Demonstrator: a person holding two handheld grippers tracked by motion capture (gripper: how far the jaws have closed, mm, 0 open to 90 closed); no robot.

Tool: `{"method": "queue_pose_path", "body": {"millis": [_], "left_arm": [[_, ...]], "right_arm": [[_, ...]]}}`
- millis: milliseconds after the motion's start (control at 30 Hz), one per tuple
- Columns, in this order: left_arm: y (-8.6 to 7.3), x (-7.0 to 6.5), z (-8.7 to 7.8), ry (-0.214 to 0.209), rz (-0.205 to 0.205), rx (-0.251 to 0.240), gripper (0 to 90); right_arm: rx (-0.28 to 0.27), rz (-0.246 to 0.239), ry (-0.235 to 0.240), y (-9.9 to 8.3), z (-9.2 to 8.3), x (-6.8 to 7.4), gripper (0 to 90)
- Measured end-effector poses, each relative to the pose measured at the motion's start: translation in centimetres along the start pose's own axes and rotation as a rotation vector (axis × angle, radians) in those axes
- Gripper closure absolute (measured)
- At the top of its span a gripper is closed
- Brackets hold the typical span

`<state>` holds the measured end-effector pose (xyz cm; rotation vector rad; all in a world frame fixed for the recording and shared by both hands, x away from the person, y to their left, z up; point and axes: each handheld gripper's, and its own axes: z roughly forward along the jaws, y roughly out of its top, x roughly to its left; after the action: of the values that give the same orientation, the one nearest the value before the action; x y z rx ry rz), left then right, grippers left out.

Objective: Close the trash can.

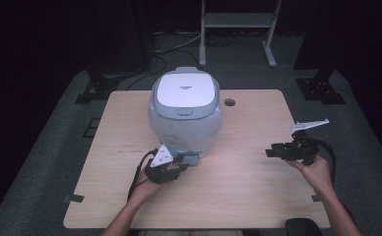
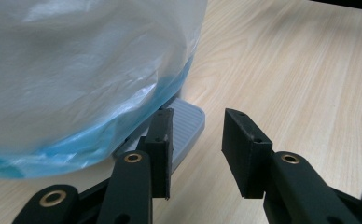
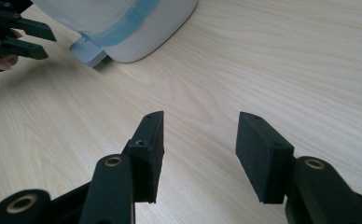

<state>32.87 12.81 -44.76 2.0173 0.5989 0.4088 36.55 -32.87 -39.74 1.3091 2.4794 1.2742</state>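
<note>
Your left tool stands spread and empty just short of the grey tab under the bag-wrapped bin, so I judge you should advance and pinch it, while your right tool waits, spread, over bare worktop.

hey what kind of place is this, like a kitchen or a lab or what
Probably a lab or recording studio, not a kitchen: a bare wooden table holding one bag-wrapped bin, dark surroundings, loose floor cables and a metal stand behind.
</note>
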Motion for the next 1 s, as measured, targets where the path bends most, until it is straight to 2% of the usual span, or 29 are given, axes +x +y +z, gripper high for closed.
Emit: {"method": "queue_pose_path", "body": {"millis": [433, 600, 667, 1000], "left_arm": [[-1.3, 1.2, -2.6, 0.026, -0.034, 0.001, 57.3], [-1.8, 2.0, -3.9, 0.048, -0.049, -0.001, 55.3], [-2.1, 2.3, -4.4, 0.056, -0.061, -0.003, 53.8], [-3.2, 3.3, -6.4, 0.093, -0.088, -0.008, 48.3]], "right_arm": [[-0.021, 0.036, 0.002, -1.7, 0.4, -0.3, 47.3], [-0.017, 0.039, -0.013, -2.3, 0.6, -0.4, 46.2], [-0.013, 0.026, -0.029, -2.5, 0.7, -0.2, 46.1], [-0.012, 0.035, -0.028, -3.3, 1.1, 0.1, 45.1]]}}
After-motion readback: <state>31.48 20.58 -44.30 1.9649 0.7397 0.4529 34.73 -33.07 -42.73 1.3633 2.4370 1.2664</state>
